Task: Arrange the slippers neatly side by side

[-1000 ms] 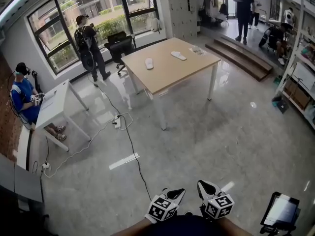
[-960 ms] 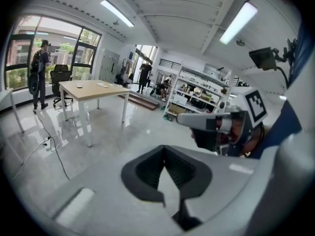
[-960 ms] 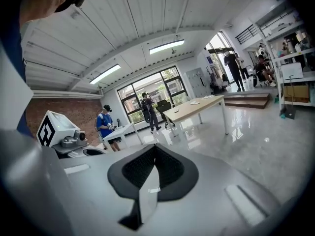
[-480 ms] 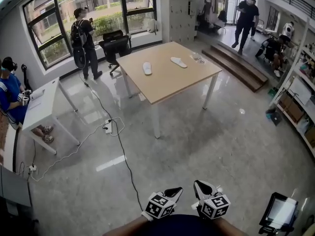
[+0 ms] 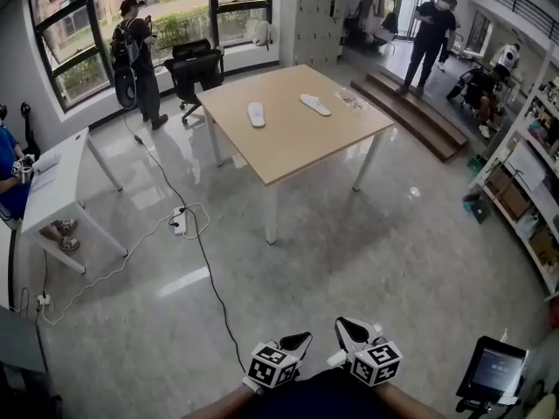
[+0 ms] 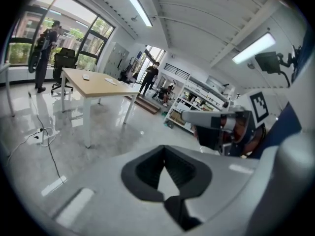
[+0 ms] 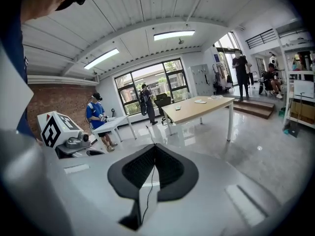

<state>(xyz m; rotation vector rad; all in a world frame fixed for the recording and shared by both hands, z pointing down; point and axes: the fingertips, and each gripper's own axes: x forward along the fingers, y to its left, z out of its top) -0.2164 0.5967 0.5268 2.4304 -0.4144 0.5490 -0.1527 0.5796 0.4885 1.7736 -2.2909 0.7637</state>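
L gripper (image 5: 300, 339) and R gripper (image 5: 343, 326) both sit low at the bottom of the head view, close to my body, side by side and just apart, marker cubes facing up. L gripper view: pads meet at the tips, nothing between them, so closed and empty. R gripper view: same, jaws together w/ nothing held, only floor beyond. Slippers are far off from me, on the wooden table (image 5: 301, 151) across the grey floor. First slipper (image 5: 255, 113) lies toward the table's window side, second slipper (image 5: 315, 105) sits further right nr the far edge; the two are well apart and angled differently, not paired. Small pale item (image 5: 352, 101) rests nr the table's far right corner, can't tell what. Black cable (image 5: 199, 256) runs over the floor between me and the table. Office chair (image 5: 194, 68) stands behind the table by the window.
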